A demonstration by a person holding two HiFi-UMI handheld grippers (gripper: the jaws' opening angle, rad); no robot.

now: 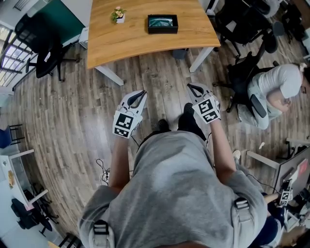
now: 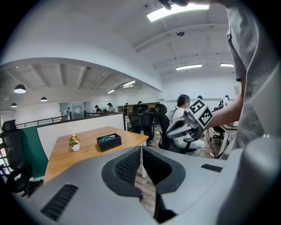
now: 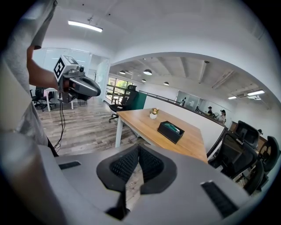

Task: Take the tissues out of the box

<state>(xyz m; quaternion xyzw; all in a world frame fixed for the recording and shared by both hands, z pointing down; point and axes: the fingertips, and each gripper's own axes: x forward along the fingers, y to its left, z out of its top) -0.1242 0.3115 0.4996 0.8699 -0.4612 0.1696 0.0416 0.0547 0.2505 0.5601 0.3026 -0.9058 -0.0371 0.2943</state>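
Observation:
A black tissue box (image 1: pixel 162 23) with a teal top lies on the wooden table (image 1: pixel 140 41), well ahead of me; it also shows as the black box (image 2: pixel 109 142) and as the black box (image 3: pixel 171 131) in the two gripper views. I stand back from the table, over the wood floor. My left gripper (image 1: pixel 142 92) is shut and empty, its jaws meeting at the tip (image 2: pixel 141 148). My right gripper (image 1: pixel 190 86) is shut and empty too, jaws touching (image 3: pixel 138 147). Both point toward the table, far short of the box.
A small potted flower (image 1: pixel 117 15) stands on the table left of the box. Black office chairs (image 1: pixel 46 46) sit at the left and at the right (image 1: pixel 242 72). A seated person in grey (image 1: pixel 278 89) is at the right. A cable (image 1: pixel 101 169) lies on the floor.

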